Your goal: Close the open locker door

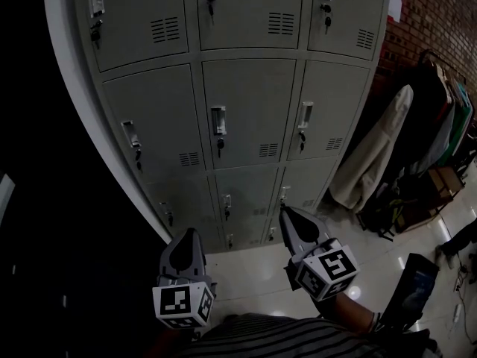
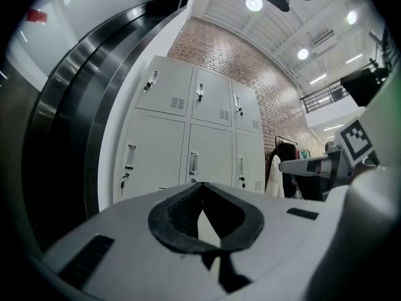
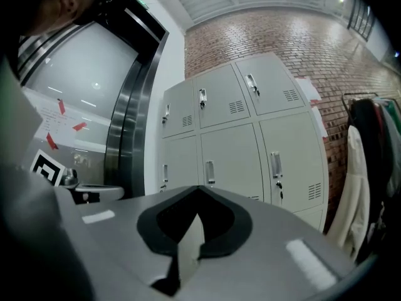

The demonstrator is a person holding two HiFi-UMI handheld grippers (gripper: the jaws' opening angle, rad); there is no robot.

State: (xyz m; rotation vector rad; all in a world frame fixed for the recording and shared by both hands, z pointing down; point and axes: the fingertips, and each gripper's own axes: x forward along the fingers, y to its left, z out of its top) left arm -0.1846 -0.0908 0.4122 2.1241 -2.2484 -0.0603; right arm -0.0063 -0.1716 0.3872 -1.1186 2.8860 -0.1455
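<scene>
A bank of grey lockers (image 1: 250,118) stands ahead, three columns wide, each door with a handle and a key. Every door that shows sits flush with its frame; I see none standing ajar. My left gripper (image 1: 185,234) hangs low in front of the bottom row, a short way off the lockers, jaws shut with nothing between them. My right gripper (image 1: 288,212) is beside it, a little nearer the lockers, shut and empty too. The left gripper view has the left gripper (image 2: 202,185) aimed at the lockers (image 2: 194,130). The right gripper (image 3: 199,189) faces the same lockers (image 3: 238,143).
A clothes rack (image 1: 443,110) with hanging garments and a beige coat (image 1: 373,159) stands right of the lockers against a brick wall (image 1: 425,13). Bags (image 1: 387,209) lie on the glossy floor (image 1: 253,274). A dark steel door frame (image 2: 69,137) borders the lockers' left.
</scene>
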